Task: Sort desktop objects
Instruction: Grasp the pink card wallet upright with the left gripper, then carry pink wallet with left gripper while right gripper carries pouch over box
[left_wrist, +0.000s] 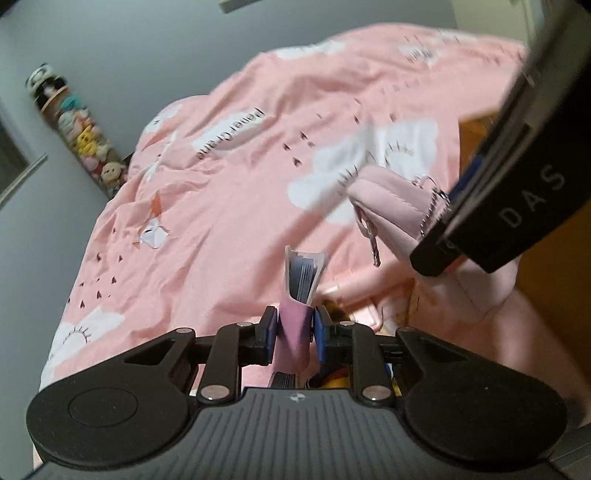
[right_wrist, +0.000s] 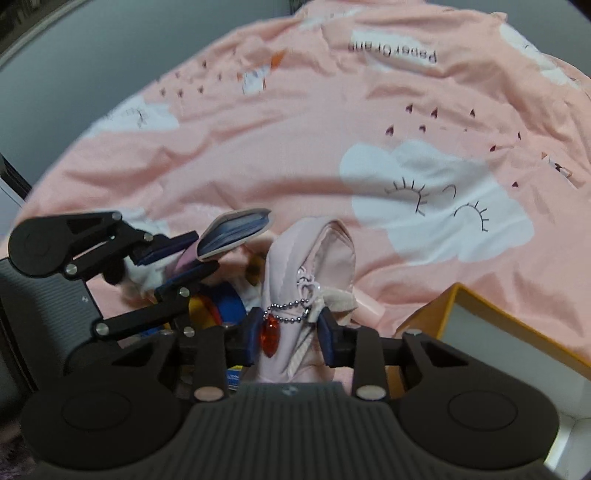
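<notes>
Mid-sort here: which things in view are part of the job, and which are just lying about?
In play:
- small booklet in left gripper
- pink pouch in right gripper
- orange-rimmed box

Lying about:
- pink bedspread
- tube of plush toys

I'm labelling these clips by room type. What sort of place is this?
Most likely a bedroom: the work goes on over a bed with a pink quilt printed with clouds, and a column of small plush toys stands by the grey wall. A yellow-rimmed box sits at the bed's edge.
</notes>
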